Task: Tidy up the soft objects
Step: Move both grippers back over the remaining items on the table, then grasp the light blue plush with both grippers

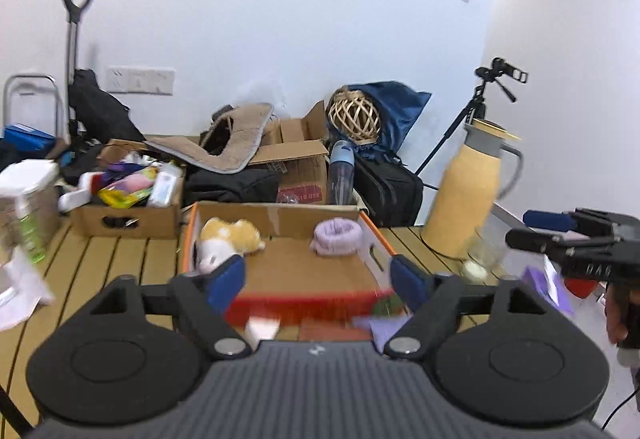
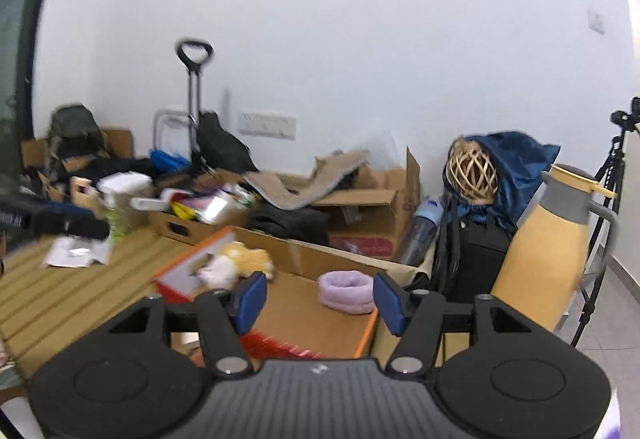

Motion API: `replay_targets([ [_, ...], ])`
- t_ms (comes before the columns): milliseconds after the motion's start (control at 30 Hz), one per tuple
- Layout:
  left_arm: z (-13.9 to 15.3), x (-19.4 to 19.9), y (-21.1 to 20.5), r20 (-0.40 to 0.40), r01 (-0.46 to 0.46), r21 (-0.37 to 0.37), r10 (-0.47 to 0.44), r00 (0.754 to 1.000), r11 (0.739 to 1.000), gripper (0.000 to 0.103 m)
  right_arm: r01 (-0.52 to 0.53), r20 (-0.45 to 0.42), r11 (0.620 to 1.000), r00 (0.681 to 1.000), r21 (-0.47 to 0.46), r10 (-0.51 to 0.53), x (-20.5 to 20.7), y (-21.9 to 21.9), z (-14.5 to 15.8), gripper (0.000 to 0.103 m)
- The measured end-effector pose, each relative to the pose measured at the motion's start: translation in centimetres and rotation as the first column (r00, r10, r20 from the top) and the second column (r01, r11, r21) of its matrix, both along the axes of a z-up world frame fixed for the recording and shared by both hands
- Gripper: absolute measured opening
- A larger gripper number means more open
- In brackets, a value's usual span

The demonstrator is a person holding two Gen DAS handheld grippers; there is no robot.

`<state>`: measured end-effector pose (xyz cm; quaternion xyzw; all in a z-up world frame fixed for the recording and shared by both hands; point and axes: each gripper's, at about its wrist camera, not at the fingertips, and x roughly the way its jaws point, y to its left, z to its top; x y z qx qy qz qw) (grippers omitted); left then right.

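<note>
Cardboard tray with orange rim (image 1: 376, 235) on the slatted wooden tabletop (image 1: 120, 251) already holds a yellow-and-white plush toy (image 1: 230, 239) and a lilac fabric ring (image 1: 338, 237). Both the left gripper (image 1: 318, 279) and right gripper (image 2: 320, 303) hover empty, jaws spread. Likely between placements; the next soft item must be found. Blurred purple and green scraps beneath the left gripper are unclear.

Plush toy (image 1: 230, 239) and purple band (image 1: 337, 237) in box (image 1: 372, 235).

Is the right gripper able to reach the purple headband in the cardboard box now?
Probably yes. The right gripper is open and empty, and the purple headband lies uncovered in the cardboard box just ahead, between its fingers' line, nothing blocking.
</note>
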<state>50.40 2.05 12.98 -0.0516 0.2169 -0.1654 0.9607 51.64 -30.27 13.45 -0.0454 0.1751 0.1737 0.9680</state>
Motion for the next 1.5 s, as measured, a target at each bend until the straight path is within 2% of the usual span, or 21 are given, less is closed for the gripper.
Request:
replay_targets([
  [100, -0.9, -6.2, 0.7, 0.075, -0.041, 0.036, 0.038, 0.996, 0.999, 0.090, -0.032, 0.026, 0.999, 0.999, 0.022, 0.032, -5.8, 0.5, -0.5, 0.059],
  [167, -1.3, -10.2, 0.9, 0.123, -0.075, 0.060, 0.067, 0.990, 0.995, 0.093, -0.056, 0.052, 0.998, 0.997, 0.022, 0.055, -9.8, 0.9, -1.1, 0.065],
  [267, -2.0, -16.1, 1.4, 0.190, -0.075, 0.056, 0.063, 0.980, 0.996, 0.099, -0.110, 0.077, 0.994, 0.991, 0.026, 0.108, -15.3, 1.3, -2.2, 0.070],
  [333, -2.7, -19.3, 1.7, 0.196, -0.064, 0.050, 0.053, 0.979, 0.997, 0.099, -0.141, 0.094, 0.990, 0.986, 0.015, 0.139, -18.7, 1.2, -3.0, 0.072],
  [500, -5.1, -26.3, 2.6, 0.212, -0.101, 0.023, 0.094, 0.973, 0.995, 0.103, -0.115, 0.074, 0.992, 0.991, 0.046, 0.112, -25.7, 1.0, -6.0, 0.082],
  [633, -7.3, -28.9, 3.1, 0.167, -0.127, 0.012, 0.123, 0.978, 0.992, 0.103, -0.117, 0.015, 0.991, 0.993, 0.057, 0.117, -28.0, 1.5, -8.0, 0.082],
  [733, -7.9, -28.9, 3.0, 0.155, -0.150, 0.045, 0.142, 0.978, 0.988, 0.103, -0.099, -0.005, 0.995, 0.995, 0.027, 0.100, -28.1, 1.8, -8.6, 0.082],
  [933, -8.4, -27.5, 3.3, 0.139, -0.157, 0.036, 0.150, 0.979, 0.987, 0.103, -0.081, -0.029, 0.994, 0.996, 0.070, 0.083, -26.2, 2.3, -9.3, 0.082],
  [1233, -12.8, -19.5, 1.4, -0.005, -0.122, 0.018, 0.122, 0.993, 0.992, 0.102, -0.042, -0.182, 0.989, 0.981, 0.140, 0.067, -19.0, 4.4, -14.2, 0.080],
  [1300, -13.9, -17.0, 0.9, -0.034, -0.114, 0.019, 0.115, 0.993, 0.993, 0.094, -0.038, -0.198, 0.986, 0.978, 0.164, 0.071, -16.5, 4.8, -14.7, 0.076],
  [1333, -14.3, -15.6, 0.6, -0.052, -0.111, 0.014, 0.112, 0.992, 0.994, 0.085, -0.037, -0.203, 0.983, 0.976, 0.180, 0.074, -15.3, 4.9, -14.9, 0.075],
  [1433, -15.3, -11.7, -0.1, -0.107, -0.081, -0.018, 0.079, 0.991, 0.997, 0.067, -0.019, -0.237, 0.972, 0.968, 0.235, 0.077, -10.9, 5.4, -15.6, 0.067],
  [1500, -16.0, -9.6, -0.4, -0.144, -0.059, -0.035, 0.053, 0.988, 0.998, 0.063, -0.020, -0.258, 0.966, 0.962, 0.257, 0.088, -8.3, 5.9, -15.9, 0.062],
])
